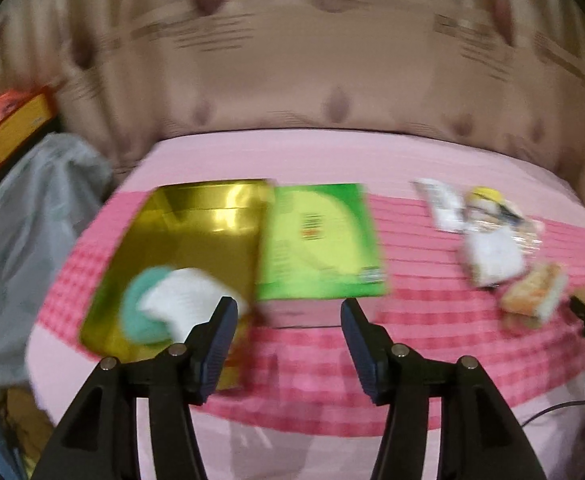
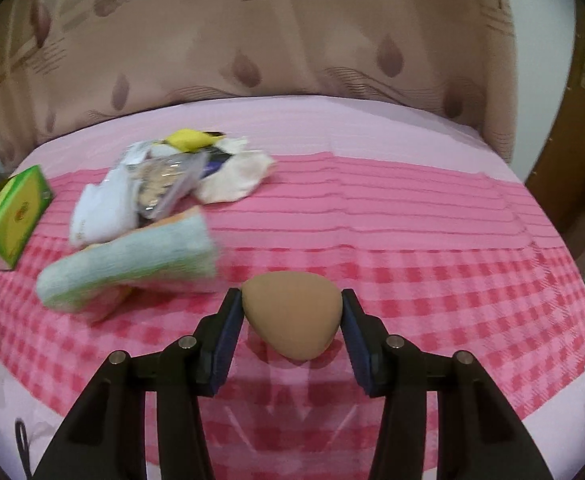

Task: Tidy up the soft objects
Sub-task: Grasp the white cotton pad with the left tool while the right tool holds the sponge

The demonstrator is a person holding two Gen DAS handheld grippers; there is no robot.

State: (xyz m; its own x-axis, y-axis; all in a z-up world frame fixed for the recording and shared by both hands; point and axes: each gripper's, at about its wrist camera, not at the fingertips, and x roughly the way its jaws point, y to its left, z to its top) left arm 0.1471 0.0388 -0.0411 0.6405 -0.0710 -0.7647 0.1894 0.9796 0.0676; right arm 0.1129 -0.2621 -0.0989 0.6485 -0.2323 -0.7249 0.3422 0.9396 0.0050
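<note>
So the right tongs [image 2: 291,320] have a tan teardrop makeup sponge [image 2: 290,314] sitting right between the two pads, wide end pointing away from the camera, narrow tip pointing back toward the wrist. Both pads look like they touch its sides at the widest part, so I'd call that a grip across its short axis, long axis running straight along the fingers. Whether it's lifted or resting on the pink checked tablecloth [image 2: 432,280] I can't really tell.

Just ahead and to the left of it, near the front-left part of the desk, there's a pale green folded cloth [image 2: 132,270], blurry, and behind that a heap: something white and soft [image 2: 100,208], a clear packet [image 2: 168,188], a yellow piece [image 2: 186,138] and a cream rag [image 2: 236,182]. The green box [image 2: 12,216] sits at the desk's left edge in this view.

The left tongs [image 1: 288,320] are spread wide with nothing between them, hanging over the front edge of the desk. Right in front of them is the green box [image 1: 320,240], and touching its left side the open gold tin [image 1: 196,232], which already has a teal-and-white soft thing [image 1: 164,308] in its near corner.

My read: the tin lies off to the left of the sponge, past the box, so the right hand has to travel leftward across the pile to drop it in. The left hand is way nearer the tin, but it's the one with nothing in it.
</note>
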